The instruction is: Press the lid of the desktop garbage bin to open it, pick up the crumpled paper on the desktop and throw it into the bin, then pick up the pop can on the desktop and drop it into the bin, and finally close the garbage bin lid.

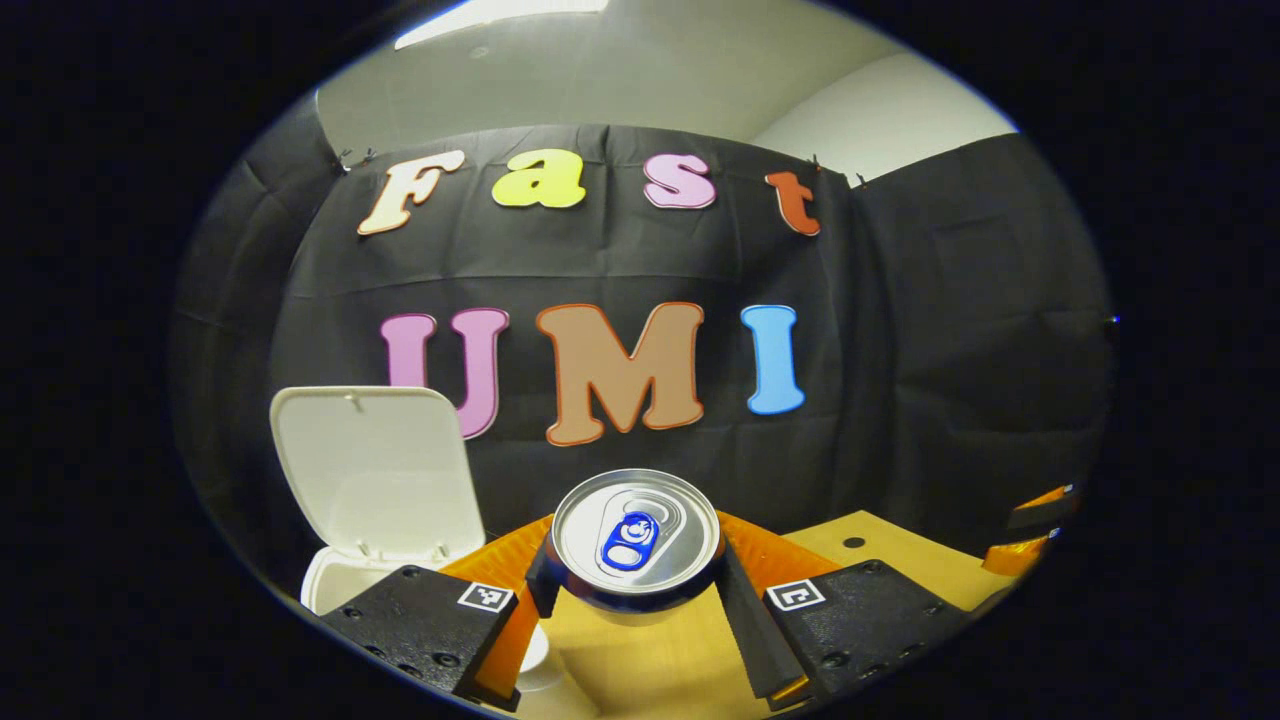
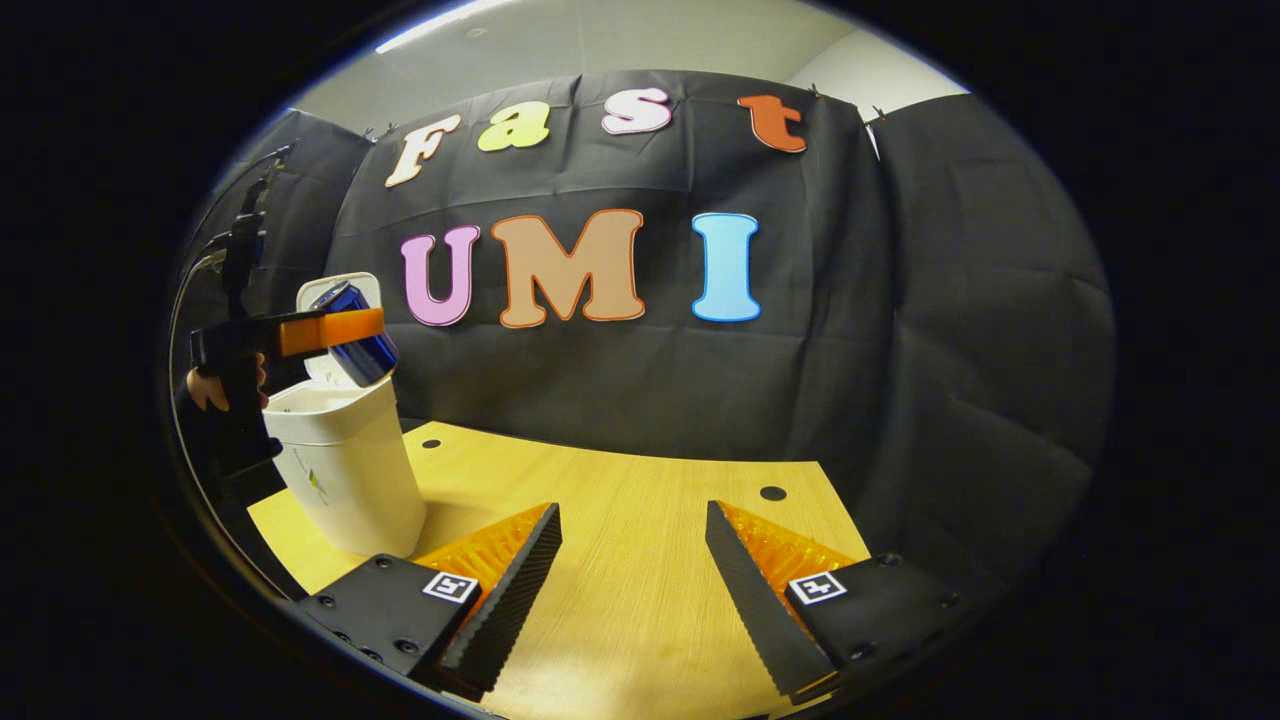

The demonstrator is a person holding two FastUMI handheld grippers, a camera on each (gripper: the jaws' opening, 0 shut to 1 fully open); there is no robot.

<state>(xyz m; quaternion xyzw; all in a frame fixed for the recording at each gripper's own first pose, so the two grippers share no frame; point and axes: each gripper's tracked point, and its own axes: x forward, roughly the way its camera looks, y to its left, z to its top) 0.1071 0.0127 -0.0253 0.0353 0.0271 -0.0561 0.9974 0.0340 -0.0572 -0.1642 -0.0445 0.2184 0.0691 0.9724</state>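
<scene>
Both fingers of the left gripper [image 1: 634, 585] press the pop can [image 1: 636, 540], held up off the desk.

At left the white bin [image 2: 345, 470] stands with its lid [image 1: 375, 470] raised; the can [image 2: 355, 335] hangs tilted above its mouth. Farther right, the right gripper [image 2: 630, 560] gapes wide and empty over the wooden desk [image 2: 640, 480].

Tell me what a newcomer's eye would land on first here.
First the silver-topped pop can with its blue pull tab, clamped between the left gripper fingers, close up. Then the white plastic desktop garbage bin, lid raised, at the wooden table's left, can held above its opening.
</scene>
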